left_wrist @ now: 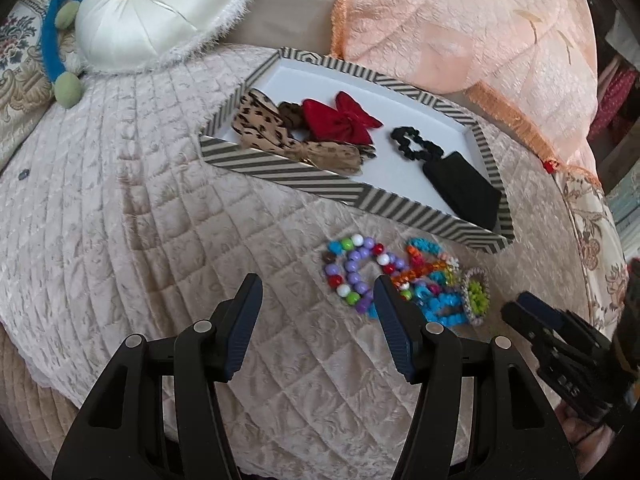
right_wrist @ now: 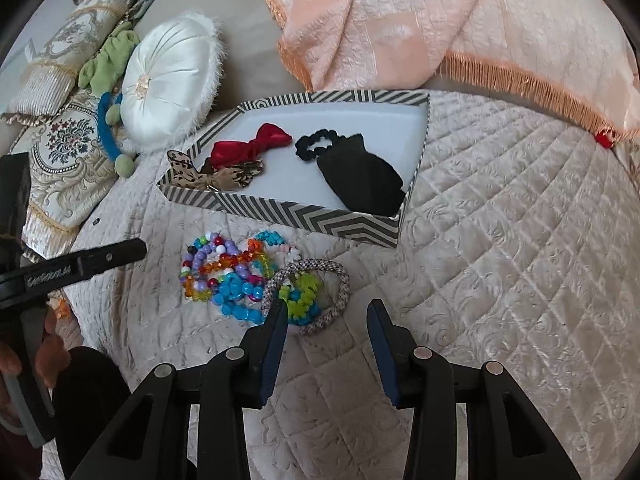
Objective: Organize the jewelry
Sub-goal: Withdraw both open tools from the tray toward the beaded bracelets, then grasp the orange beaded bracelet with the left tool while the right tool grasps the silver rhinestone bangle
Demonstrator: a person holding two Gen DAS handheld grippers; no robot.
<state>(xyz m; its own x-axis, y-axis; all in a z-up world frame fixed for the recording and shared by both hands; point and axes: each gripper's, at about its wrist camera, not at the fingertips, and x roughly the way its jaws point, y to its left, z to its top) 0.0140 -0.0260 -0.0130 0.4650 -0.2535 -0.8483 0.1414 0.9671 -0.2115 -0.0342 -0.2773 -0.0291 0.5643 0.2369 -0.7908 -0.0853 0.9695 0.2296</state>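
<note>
A heap of coloured bead bracelets (left_wrist: 360, 272) (right_wrist: 224, 276) lies on the quilted cover in front of a striped tray (left_wrist: 304, 180) (right_wrist: 304, 216). A grey braided bracelet (right_wrist: 340, 280) (left_wrist: 476, 296) with lime-green beads (right_wrist: 304, 292) inside it is at the heap's right end. The tray holds a red bow (left_wrist: 340, 118), leopard-print bows (left_wrist: 260, 120), a black scrunchie (left_wrist: 416, 144) and a black pouch (left_wrist: 464, 188). My left gripper (left_wrist: 316, 284) (right_wrist: 136, 248) hovers open and empty at the heap's left side. My right gripper (right_wrist: 327, 306) (left_wrist: 516, 308) is open and empty over the braided bracelet's near edge.
A white round cushion (left_wrist: 160, 12) and a blue band with green pom-poms (left_wrist: 52, 56) lie left of the tray. A peach fringed blanket (left_wrist: 460, 20) is bunched behind it. A small red bead (right_wrist: 604, 138) sits by the fringe. A hand (right_wrist: 48, 344) holds the left tool.
</note>
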